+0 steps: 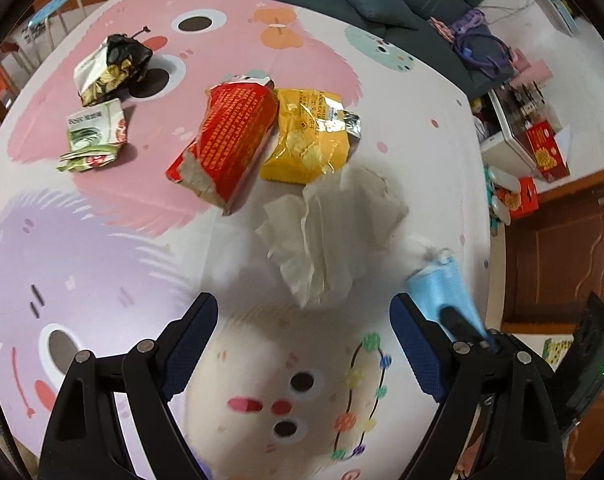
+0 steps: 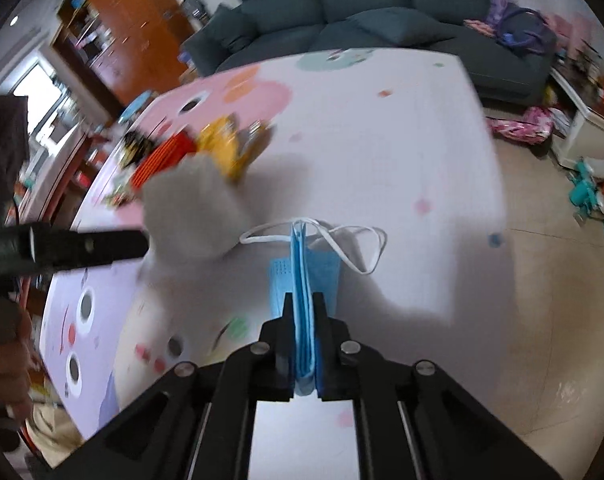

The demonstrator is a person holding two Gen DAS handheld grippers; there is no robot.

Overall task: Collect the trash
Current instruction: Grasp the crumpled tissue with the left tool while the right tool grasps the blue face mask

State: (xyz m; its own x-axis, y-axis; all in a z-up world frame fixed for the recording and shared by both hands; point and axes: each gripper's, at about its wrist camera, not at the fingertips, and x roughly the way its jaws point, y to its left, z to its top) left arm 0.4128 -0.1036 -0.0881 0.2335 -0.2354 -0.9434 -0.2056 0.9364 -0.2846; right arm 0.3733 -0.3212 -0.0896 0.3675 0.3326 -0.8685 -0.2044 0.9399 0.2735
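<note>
Trash litters the bench: tissue lies ahead of the left claw, jaws apart; right claw is clamped on a mask.

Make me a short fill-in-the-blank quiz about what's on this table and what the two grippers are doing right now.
1. The right gripper is shut on a blue ____.
2. The left gripper hangs ____ above the table, holding nothing.
3. The crumpled white tissue lies just in front of the left gripper, next to the ____ snack bag.
4. The red carton lies between the yellow bag and the ____ packet.

Missing words: face mask; open; yellow; green
</note>
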